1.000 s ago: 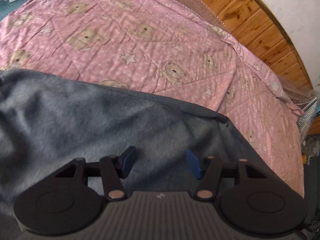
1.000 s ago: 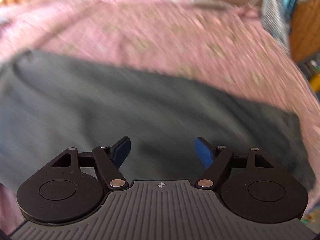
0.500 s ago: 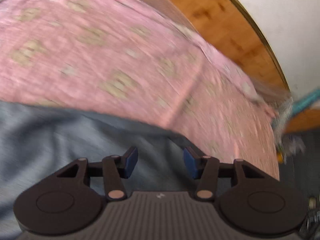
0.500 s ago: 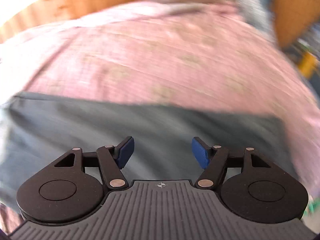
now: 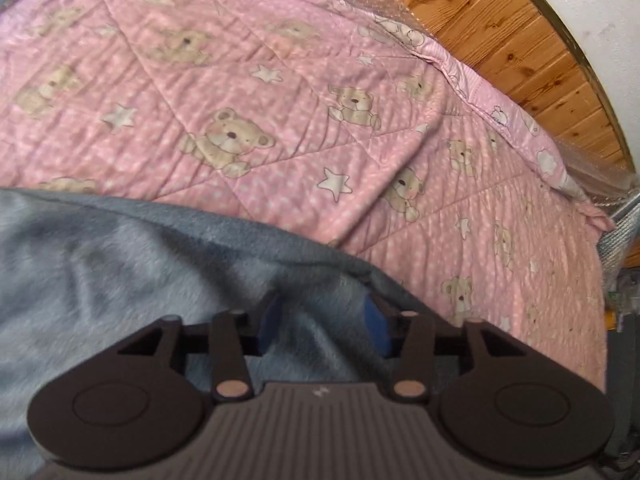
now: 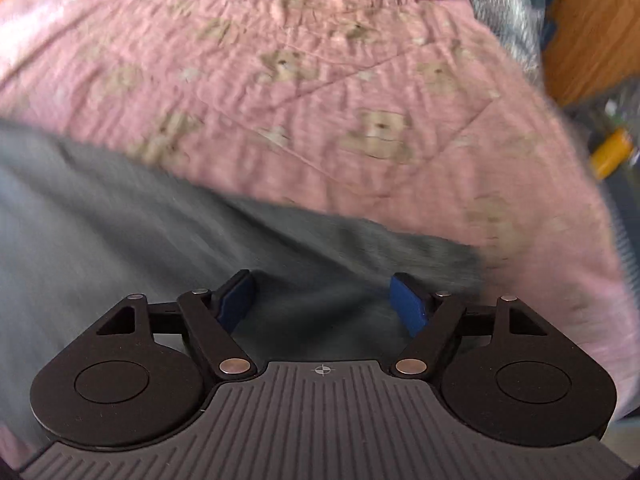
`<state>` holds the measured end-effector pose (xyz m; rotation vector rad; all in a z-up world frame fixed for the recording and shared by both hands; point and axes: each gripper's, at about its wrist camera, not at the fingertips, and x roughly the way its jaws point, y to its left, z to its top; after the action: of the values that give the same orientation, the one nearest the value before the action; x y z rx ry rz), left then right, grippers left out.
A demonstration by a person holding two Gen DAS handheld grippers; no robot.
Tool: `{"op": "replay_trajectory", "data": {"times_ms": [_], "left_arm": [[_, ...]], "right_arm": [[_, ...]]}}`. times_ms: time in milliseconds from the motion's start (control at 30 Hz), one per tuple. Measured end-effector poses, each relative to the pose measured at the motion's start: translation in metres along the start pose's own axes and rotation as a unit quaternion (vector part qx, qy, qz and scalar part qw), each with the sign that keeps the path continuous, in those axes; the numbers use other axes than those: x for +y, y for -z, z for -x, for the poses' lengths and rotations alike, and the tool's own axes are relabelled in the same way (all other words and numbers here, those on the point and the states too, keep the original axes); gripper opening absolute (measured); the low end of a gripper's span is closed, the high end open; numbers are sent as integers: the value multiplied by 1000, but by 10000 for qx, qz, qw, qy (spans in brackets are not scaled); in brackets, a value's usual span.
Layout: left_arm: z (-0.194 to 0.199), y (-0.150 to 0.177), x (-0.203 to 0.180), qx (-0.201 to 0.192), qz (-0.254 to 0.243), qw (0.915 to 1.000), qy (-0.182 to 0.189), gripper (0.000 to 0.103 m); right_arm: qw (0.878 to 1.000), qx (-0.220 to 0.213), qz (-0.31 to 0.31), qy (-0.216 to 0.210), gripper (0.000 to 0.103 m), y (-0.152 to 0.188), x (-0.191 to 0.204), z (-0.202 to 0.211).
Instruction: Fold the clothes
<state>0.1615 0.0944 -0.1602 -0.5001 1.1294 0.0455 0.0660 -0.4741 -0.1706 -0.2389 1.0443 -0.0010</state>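
Left gripper lower, perhaps into garment

Left tongs: black plastic body, ribbed grey centre plate with a small white mark at its top edge, two round black discs either side, black linkage arms on copper-coloured rivets, triangular cutouts in the outer arms, blue pads on the fingertips. Right tongs: same build, ribbed grey plate carrying a small crosshair mark, silver rivets at the pivots, smaller silver pins further out, blue pads
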Motion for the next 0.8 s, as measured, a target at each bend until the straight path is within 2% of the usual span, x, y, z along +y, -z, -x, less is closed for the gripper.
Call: {"op": "replay_trajectory", "data": {"times_ms": [67,167,267,367,467,500,533,567,667,733,800], "left_arm": [[16,8,-9,-83,-167,9993,-311,57],[30,24,-20,-173,-279,9976,-610,58],[37,41,-28,-188,-335,9959,-819,58],[38,60,-34,-154,-429,9944,-953,59],[30,76,-36,-83,-525,9923,-1115,60],[27,81,-35,-52,-547,9917,-1166,61],[24,86,-34,-21,-570,9909,-1217,61],[21,90,-31,22,-577,9903,-1266,61],[13,100,-12,179,-479,9880,-1455,61],[18,99,-3,183,-445,9874,-1511,62],[23,98,7,187,-410,9866,-1567,64]], "right_arm": [[9986,-232,479,-43,72,0,10,21],[9891,-686,922,-916,76,-12,49,48],[9643,-966,1602,-1874,81,-23,113,56],[9385,-996,2270,-2403,83,-24,166,52],[9269,-731,2730,-2469,81,-15,182,32],[9262,-604,2858,-2382,77,-8,175,25],[9267,-550,2887,-2342,80,-1,164,20],[9306,-544,2757,-2347,86,6,142,18],[9453,-295,2361,-2232,89,30,66,12],[9523,-179,2243,-2062,95,49,18,13],[9584,-25,2026,-2012,95,63,-24,13]]}}
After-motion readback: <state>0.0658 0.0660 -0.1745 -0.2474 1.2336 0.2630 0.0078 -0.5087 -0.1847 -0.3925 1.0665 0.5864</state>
